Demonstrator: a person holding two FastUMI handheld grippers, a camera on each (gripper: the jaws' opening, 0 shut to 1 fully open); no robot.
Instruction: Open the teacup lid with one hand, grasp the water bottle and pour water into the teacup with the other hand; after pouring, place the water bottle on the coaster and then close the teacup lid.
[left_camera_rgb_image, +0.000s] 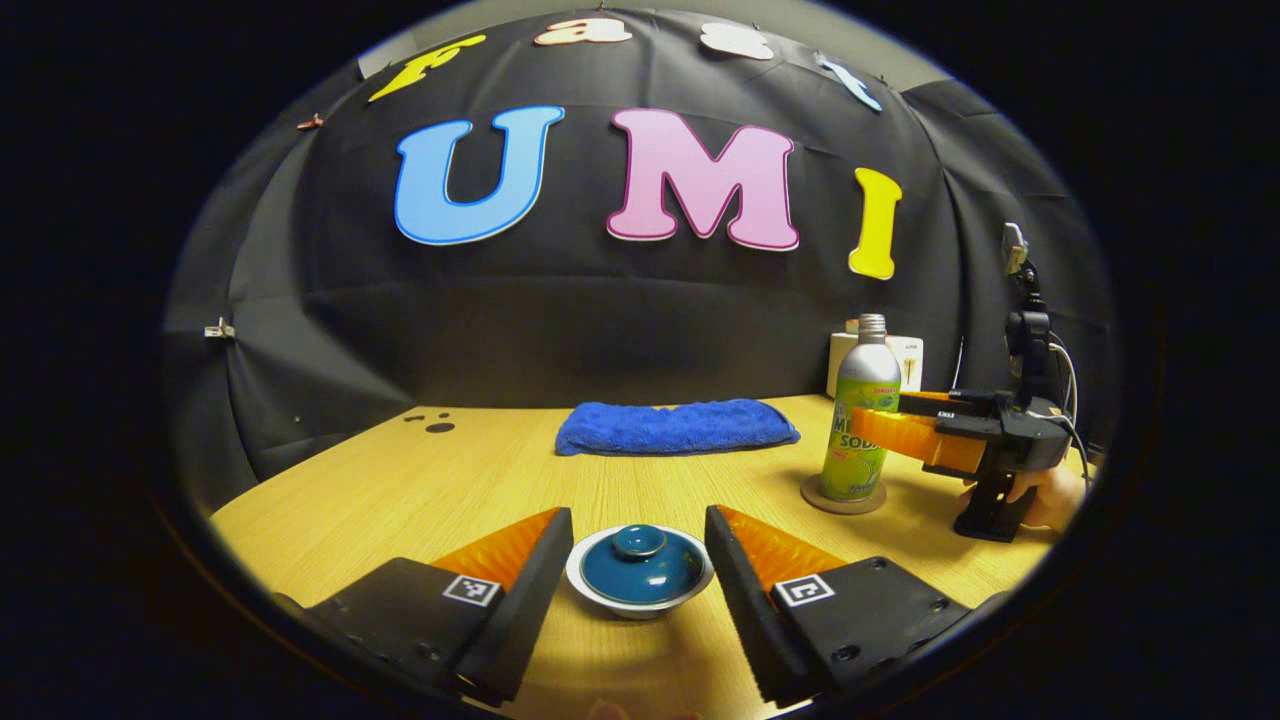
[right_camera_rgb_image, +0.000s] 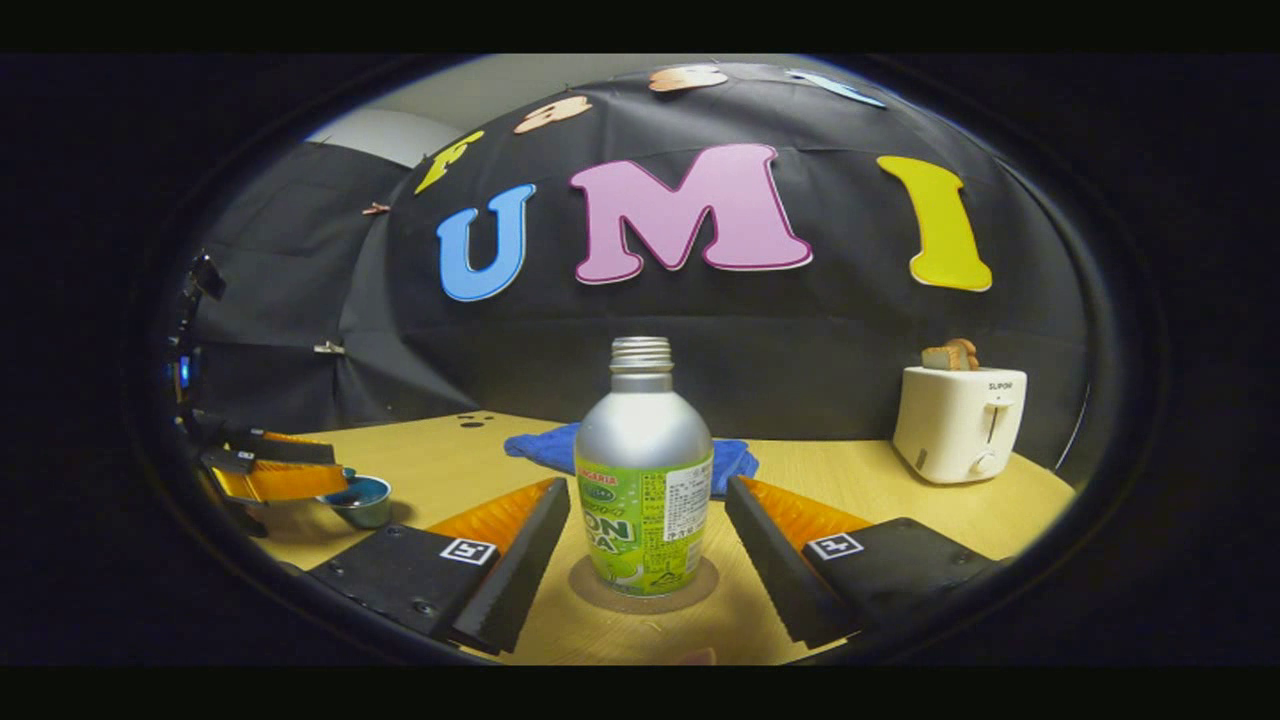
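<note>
- Lidded teacup sits on the surface, between the left tongs, spread wide, touching nothing.
- Water bottle stands upright on its coaster, between the right tongs, also apart, gripping nothing.

You're working at a light wooden table backed by a black cloth wall that wraps around both sides. A blue towel lies near the table's far edge, and a white toaster holding bread stands toward its right corner. Lighting is dim.
</note>
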